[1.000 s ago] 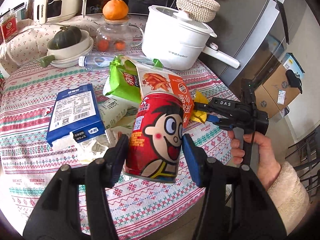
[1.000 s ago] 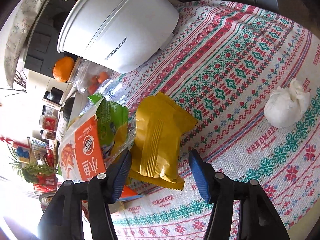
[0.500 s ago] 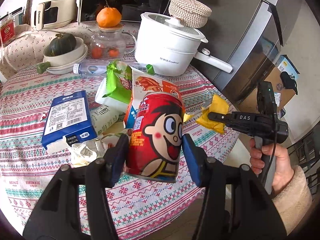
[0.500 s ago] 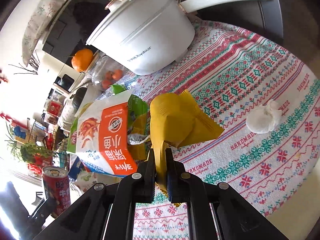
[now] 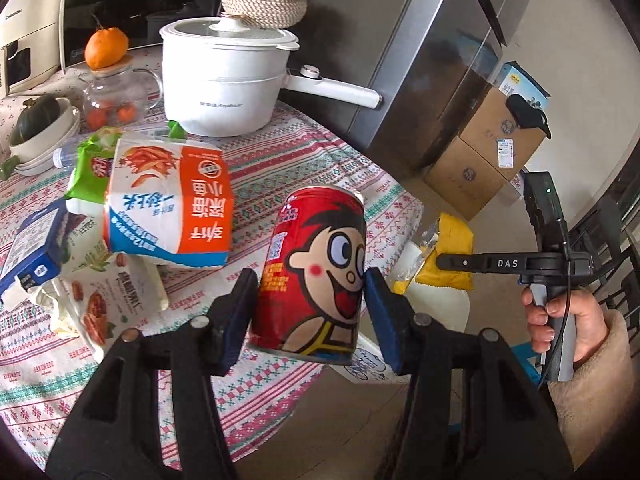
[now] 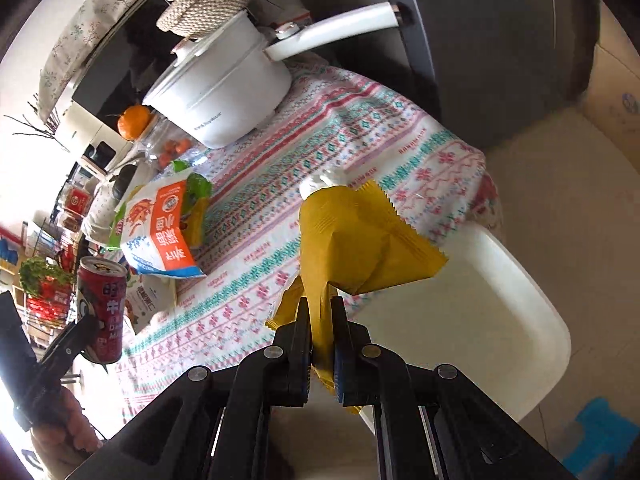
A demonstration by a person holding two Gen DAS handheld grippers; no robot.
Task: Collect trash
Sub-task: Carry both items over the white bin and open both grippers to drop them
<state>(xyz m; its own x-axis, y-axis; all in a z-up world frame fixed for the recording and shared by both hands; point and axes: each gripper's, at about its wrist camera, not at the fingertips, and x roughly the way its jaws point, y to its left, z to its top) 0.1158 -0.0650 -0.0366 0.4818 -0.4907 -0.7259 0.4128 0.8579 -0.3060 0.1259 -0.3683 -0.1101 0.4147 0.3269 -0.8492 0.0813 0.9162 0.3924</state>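
Gripping a red can (image 5: 316, 276) between their blue pads, the left tongs (image 5: 310, 312) hold it upright and clear of the desk (image 5: 304, 152), over the desk's near edge. The can fills the gap between the pads, its cartoon face turned toward the camera.

The right tongs (image 6: 322, 354) are clenched on a yellow wrapper (image 6: 352, 240), pinching its lower end; the rest of the wrapper fans out above the fingers, off the desk and over a white chair (image 6: 480, 320) beside the desk's edge. In the left view the same wrapper (image 5: 450, 256) hangs from the black tongs to the right of the can, past the desk edge, with the hand (image 5: 568, 320) gripping the handle below.

On the desk lie more wrappers: an orange-and-white bag (image 5: 168, 204) resting on a green bag (image 5: 90, 168), a nut packet (image 5: 112, 296) and a blue box (image 5: 30, 248) to the left. A crumpled white tissue (image 6: 328, 180) sits just behind the yellow wrapper. A white pot (image 5: 228, 80) stands at the back.
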